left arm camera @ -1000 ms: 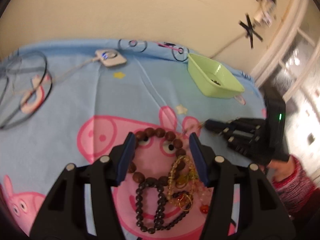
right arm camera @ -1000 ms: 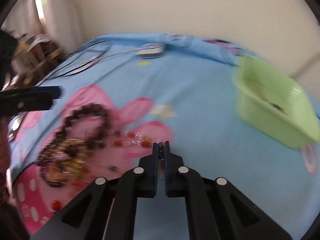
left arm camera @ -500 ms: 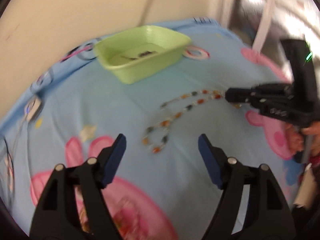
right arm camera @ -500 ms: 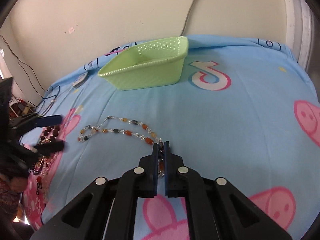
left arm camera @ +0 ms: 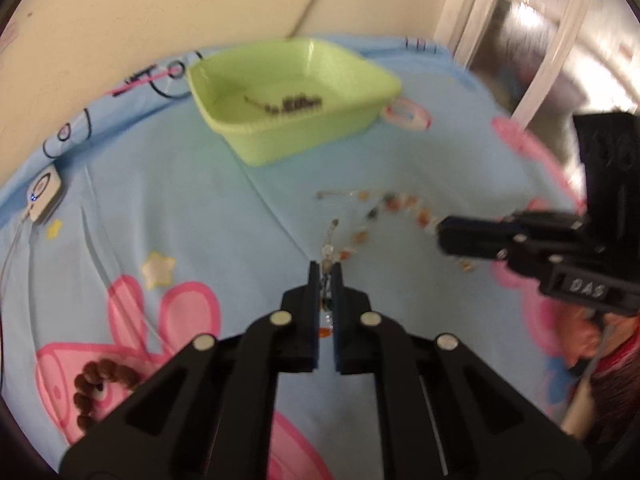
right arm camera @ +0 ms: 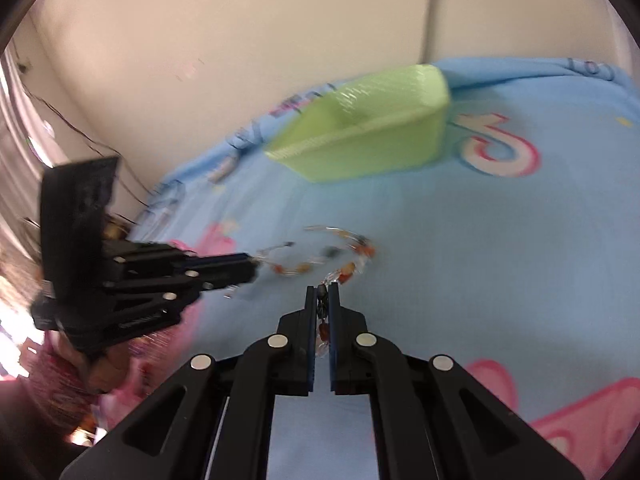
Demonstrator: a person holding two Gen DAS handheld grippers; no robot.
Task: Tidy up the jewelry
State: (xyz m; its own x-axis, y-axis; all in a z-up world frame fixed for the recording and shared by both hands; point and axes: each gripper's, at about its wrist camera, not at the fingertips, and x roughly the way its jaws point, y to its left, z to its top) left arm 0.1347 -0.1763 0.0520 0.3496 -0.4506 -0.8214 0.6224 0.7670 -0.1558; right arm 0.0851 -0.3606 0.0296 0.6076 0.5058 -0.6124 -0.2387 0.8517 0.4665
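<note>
Both grippers clamped on same beaded necklace (left arm camera: 394, 206): left gripper (left arm camera: 325, 270) one end, right gripper (right arm camera: 322, 294) other, just in front of green basket (left arm camera: 280, 142).

Both grippers are black plastic. The left gripper (left arm camera: 325, 270) has blue pads on its fingers (left arm camera: 313, 280) and round silver screws along the linkage. The right gripper (right arm camera: 323, 294) looks the same, with white letters on its body. The person wears a red knitted sleeve (left arm camera: 616, 364).
</note>
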